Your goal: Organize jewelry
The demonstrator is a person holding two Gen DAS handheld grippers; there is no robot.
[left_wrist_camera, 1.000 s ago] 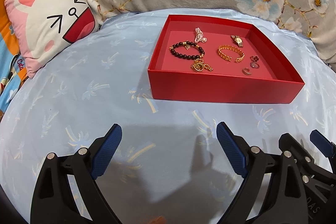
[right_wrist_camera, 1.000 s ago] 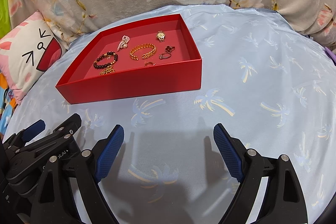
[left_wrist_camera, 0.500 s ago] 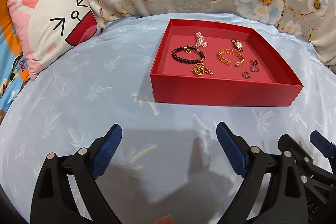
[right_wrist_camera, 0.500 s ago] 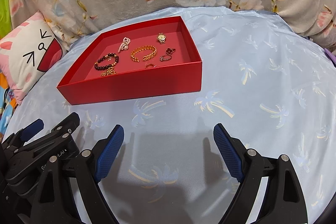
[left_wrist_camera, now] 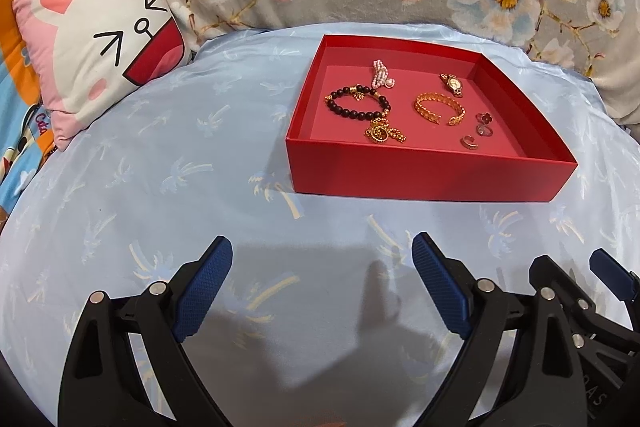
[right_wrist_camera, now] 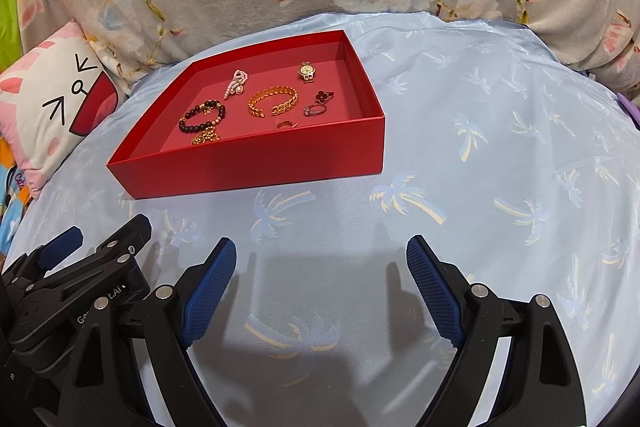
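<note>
**Backing off, jewelry all boxed**

My left gripper and right gripper hover with jaws released and empty, a little farther back than a second ago. Beyond, on the blue palm-print bedsheet, the shallow red cardboard box holds every piece, so sorting looks finished.

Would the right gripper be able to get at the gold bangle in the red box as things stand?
Probably yes: the right gripper is open and empty, the red box has no lid, and the gold bangle lies apart from the other pieces; only the low front wall needs clearing.
</note>
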